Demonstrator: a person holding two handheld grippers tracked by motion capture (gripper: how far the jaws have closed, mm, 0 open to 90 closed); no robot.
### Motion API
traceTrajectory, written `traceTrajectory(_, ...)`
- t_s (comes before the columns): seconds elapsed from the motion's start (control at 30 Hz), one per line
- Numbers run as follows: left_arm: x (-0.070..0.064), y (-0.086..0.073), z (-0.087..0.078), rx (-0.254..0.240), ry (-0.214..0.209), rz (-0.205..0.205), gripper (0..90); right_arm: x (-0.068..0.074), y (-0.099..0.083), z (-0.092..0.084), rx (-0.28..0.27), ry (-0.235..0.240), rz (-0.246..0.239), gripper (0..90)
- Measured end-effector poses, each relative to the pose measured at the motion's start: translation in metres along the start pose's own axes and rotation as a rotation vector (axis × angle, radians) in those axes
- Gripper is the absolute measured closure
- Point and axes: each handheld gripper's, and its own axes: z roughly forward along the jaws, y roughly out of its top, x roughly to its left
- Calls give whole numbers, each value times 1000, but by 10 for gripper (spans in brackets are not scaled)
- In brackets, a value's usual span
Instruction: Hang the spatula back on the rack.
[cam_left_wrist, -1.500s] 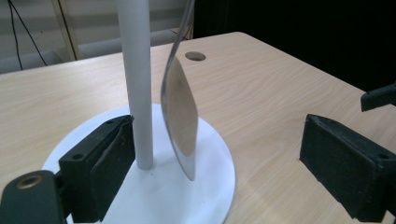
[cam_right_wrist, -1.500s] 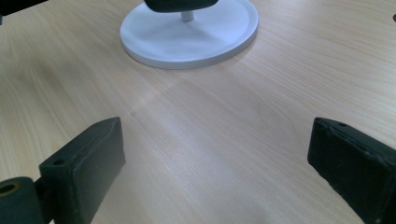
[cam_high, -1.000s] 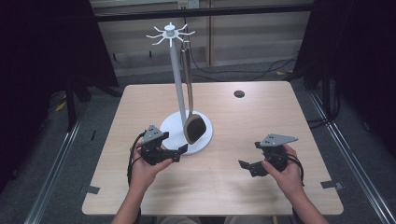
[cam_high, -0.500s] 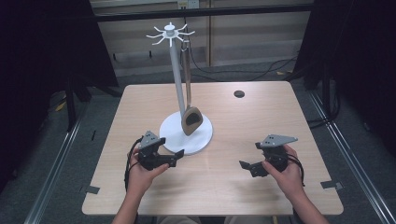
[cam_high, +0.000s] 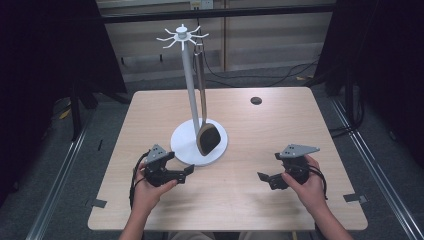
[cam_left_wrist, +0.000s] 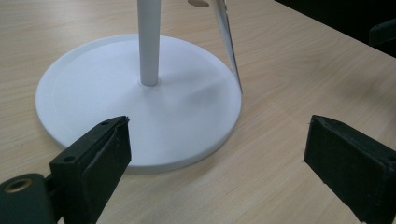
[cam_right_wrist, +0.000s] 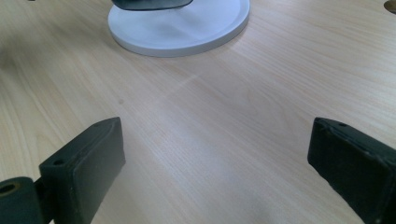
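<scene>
One spatula (cam_high: 205, 135) hangs by its handle from a hook of the white stand (cam_high: 186, 75), its dark blade just above the stand's round base (cam_left_wrist: 93, 98) near the middle of the wooden table (cam_high: 250, 200). Just beside the base's near edge sits the left gripper (cam_high: 185, 172), jaws spread wide and holding nothing (its own view shows the base between them, a little ahead). Well apart on the table's right, the right gripper (cam_high: 264, 178) rests with jaws equally wide over bare wood.
</scene>
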Motion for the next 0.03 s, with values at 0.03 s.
traceTrajectory(0.03,1,-1,0,2,2,3,72,-1,0,0,0,-1,1,36)
